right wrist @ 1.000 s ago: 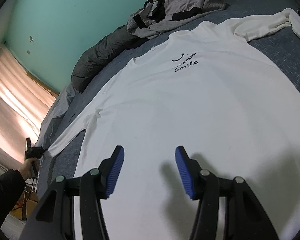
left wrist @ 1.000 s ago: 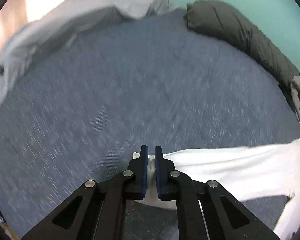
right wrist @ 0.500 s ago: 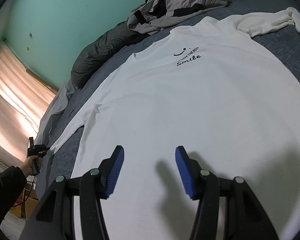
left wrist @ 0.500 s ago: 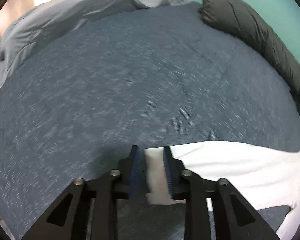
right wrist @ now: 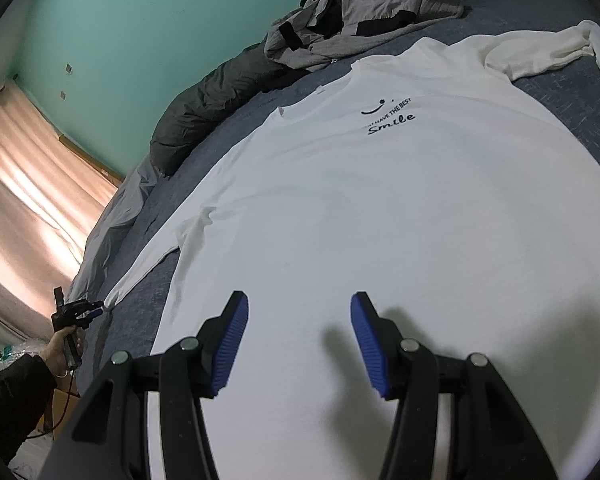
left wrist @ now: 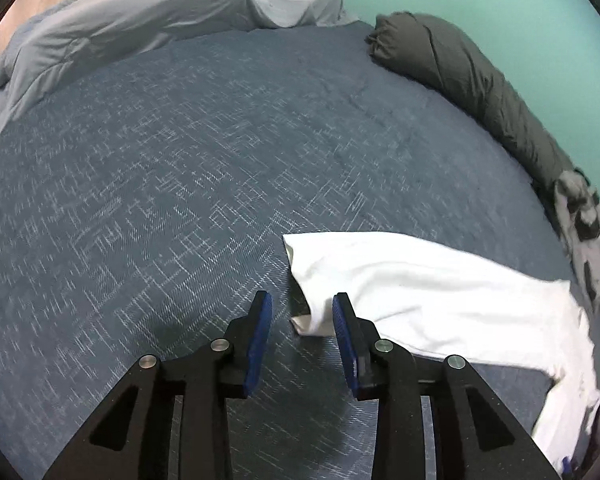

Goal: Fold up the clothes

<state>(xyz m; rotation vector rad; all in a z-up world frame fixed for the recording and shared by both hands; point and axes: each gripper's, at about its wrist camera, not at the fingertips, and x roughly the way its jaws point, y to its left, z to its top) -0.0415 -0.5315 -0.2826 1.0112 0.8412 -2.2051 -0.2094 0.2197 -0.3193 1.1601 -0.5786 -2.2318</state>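
Left gripper [left wrist: 302, 316], jaws spread, hovers at the cuff of the white shirt's sleeve [left wrist: 420, 292], lower right of frame. Right gripper [right wrist: 298, 320], likewise spread and empty, hangs over the shirt [right wrist: 380, 220], which lies flat, print up, on the blue woven bedcover [left wrist: 180, 180]. Folding apparently awaits; a sleeve needs pinching next.

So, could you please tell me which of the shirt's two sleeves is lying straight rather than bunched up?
The sleeve running toward the left gripper lies straight on the bed; the opposite sleeve, near the grey clothes pile, is bunched and folded over.
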